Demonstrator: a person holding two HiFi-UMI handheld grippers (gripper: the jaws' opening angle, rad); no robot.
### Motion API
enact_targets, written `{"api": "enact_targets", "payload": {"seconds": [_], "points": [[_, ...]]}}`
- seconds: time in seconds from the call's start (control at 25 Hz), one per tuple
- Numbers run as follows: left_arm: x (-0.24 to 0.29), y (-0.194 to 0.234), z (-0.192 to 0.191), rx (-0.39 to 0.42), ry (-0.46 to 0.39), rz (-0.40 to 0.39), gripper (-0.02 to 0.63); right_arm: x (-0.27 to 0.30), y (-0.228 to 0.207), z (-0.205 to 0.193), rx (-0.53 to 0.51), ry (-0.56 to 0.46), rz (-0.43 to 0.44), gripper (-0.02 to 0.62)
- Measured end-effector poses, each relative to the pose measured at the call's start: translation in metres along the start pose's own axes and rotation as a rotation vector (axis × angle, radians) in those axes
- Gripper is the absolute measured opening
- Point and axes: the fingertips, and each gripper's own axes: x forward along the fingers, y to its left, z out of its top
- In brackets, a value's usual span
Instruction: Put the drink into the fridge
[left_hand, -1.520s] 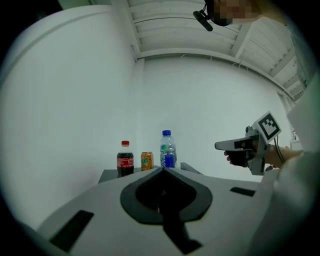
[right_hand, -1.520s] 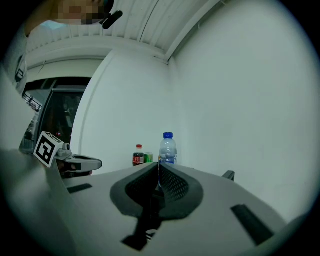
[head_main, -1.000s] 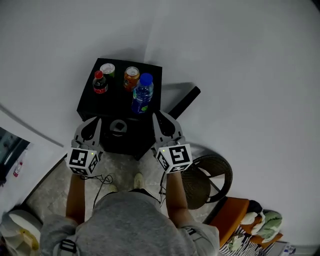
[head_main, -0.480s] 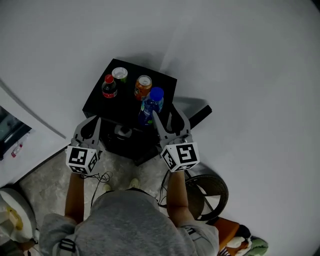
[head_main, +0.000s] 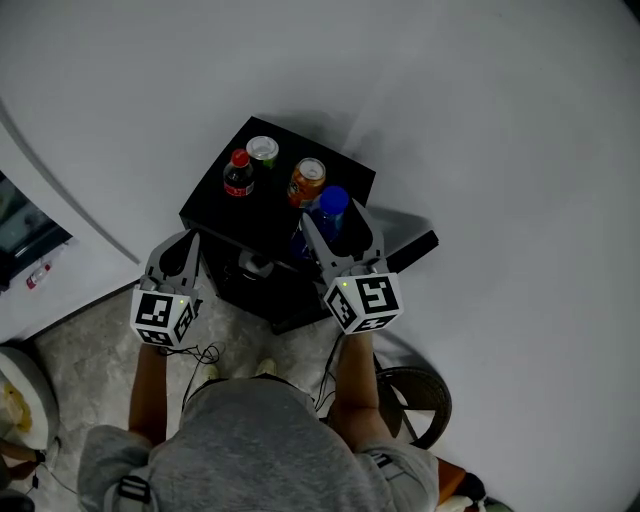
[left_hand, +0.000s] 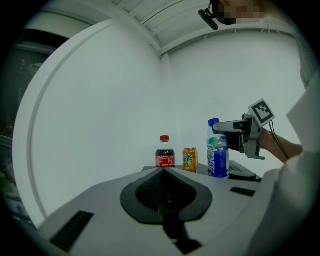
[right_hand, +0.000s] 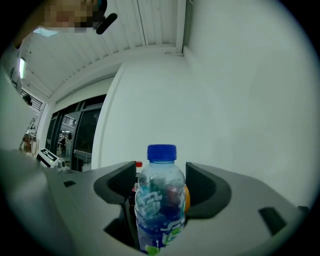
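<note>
The clear, blue-capped drink bottle (right_hand: 160, 200) stands upright on a small square black bench (head_main: 215, 215) against a plain white wall; the right claw (head_main: 338, 218) brackets it, its jaws just opened wide, pads clear of the plastic; cola bottle (head_main: 238, 173) and orange can (head_main: 307, 182) stand near; the left claw (left_hand: 164, 172) is closed, empty.

On the side table (head_main: 214, 207), the cola bottle (head_main: 238, 173) stands left, the back can (head_main: 263, 150) behind, the middle can (head_main: 307, 182) centre, the drink bottle (head_main: 331, 206) front right.
</note>
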Motion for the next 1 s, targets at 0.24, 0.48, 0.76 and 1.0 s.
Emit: {"api": "enact_targets", "payload": {"seconds": [0.24, 0.48, 0.76, 1.0], "points": [[-0.004, 0.007, -0.004, -0.003, 0.008, 0.029, 0.004, 0.009, -0.004, 0.014, -0.026, -0.010, 0.018, 0.308], [-0.007, 0.016, -0.002, -0.003, 0.001, 0.050, 0.005, 0.011, -0.006, 0.018, -0.035, -0.026, 0.005, 0.307], [-0.009, 0.018, -0.003, -0.015, -0.004, 0.052, 0.005, 0.011, -0.002, 0.023, -0.060, -0.004, -0.002, 0.212], [-0.015, 0.022, -0.003, -0.021, -0.006, 0.037, 0.005, 0.010, -0.002, 0.024, -0.049, 0.021, -0.011, 0.209]]}}
